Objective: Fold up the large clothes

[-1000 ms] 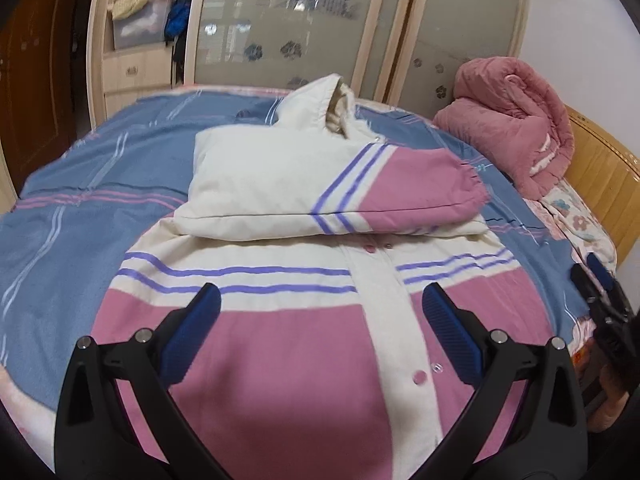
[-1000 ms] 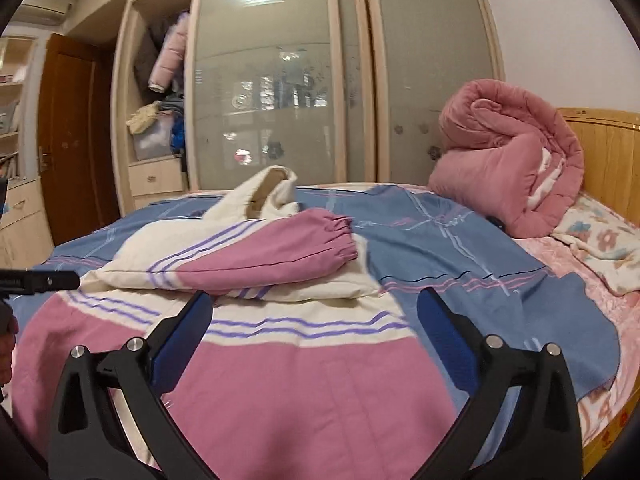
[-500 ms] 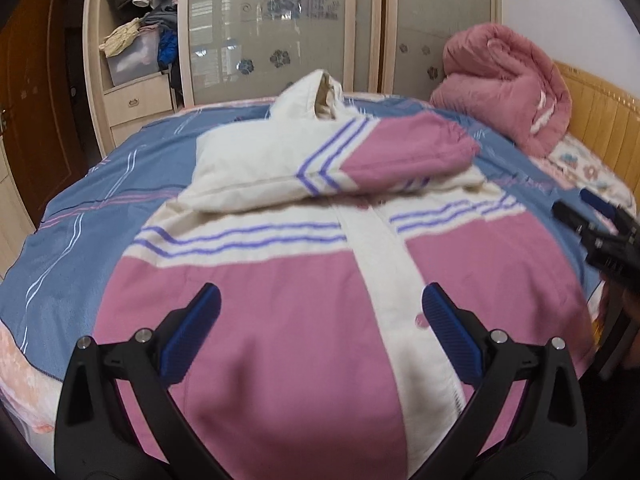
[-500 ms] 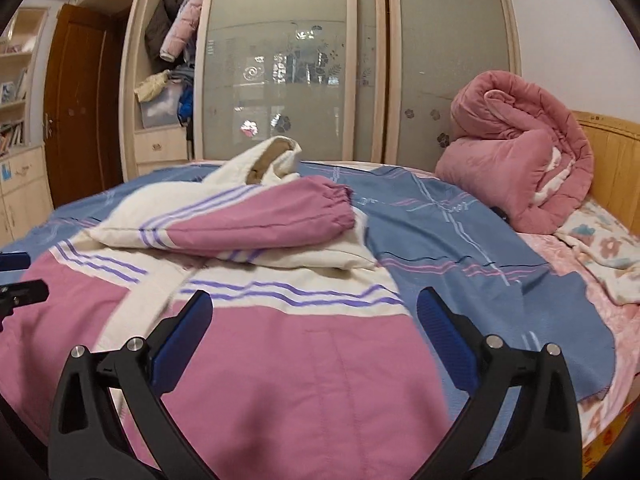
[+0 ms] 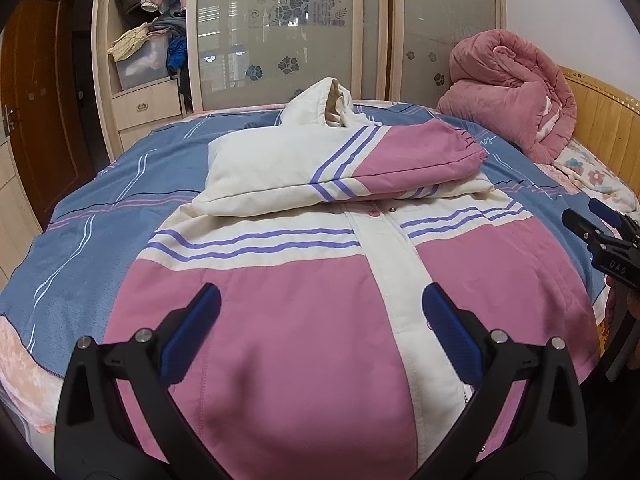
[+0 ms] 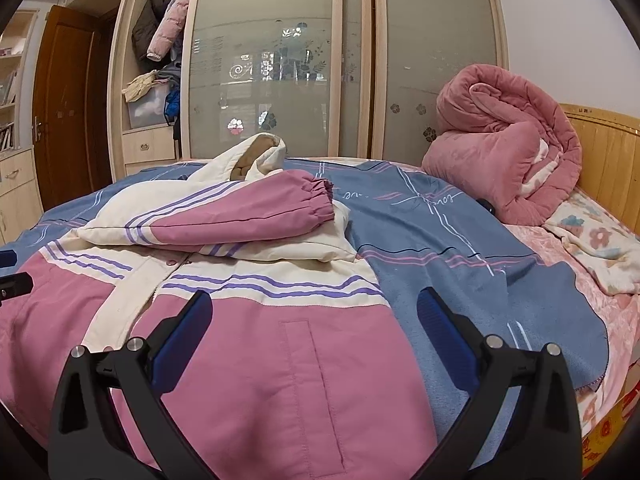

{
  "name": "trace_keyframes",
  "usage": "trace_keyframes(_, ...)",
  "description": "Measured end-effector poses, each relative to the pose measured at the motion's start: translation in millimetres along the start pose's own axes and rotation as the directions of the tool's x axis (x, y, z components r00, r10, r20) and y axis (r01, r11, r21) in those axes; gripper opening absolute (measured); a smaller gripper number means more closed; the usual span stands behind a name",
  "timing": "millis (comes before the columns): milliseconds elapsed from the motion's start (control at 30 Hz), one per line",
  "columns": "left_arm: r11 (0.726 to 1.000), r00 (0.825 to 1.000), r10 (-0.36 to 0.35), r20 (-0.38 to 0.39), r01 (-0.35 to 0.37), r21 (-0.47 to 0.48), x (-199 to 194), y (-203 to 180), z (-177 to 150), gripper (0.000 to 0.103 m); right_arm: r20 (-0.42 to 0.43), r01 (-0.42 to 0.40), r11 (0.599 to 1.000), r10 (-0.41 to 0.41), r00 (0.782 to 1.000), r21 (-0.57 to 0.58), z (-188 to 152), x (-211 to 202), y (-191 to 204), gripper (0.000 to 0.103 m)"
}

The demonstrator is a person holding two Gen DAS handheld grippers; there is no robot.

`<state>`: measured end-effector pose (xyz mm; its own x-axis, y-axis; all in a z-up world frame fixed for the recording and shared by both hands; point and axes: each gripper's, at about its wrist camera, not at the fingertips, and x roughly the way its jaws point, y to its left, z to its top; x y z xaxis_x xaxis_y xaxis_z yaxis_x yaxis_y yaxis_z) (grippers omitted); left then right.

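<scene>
The puffy pink and cream coat point(image 5: 304, 280) lies flat on the bed point(image 5: 100, 208), sleeves folded across at 12 o'clock. Both tools, left point(image 5: 320, 332) and right point(image 6: 314, 332), hang just above its hem, spread wide, gripping nothing.

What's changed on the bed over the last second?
Both grippers, left and right, drew back toward the jacket's hem, so more of its pink front shows. Nothing was grabbed or released. Jacket, folded sleeves and pink quilt stayed put.
</scene>
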<state>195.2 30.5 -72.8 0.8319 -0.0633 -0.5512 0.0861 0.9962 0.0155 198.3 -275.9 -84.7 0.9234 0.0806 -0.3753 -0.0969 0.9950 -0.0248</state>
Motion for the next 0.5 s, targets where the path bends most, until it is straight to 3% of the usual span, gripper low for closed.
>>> trace_keyframes(500, 0.999, 1.000, 0.003, 0.009, -0.002, -0.038, 3.4, 7.2, 11.2, 0.101, -0.019, -0.003, 1.000, 0.003, 1.000, -0.006, 0.3, 7.5, 14.1, 0.102)
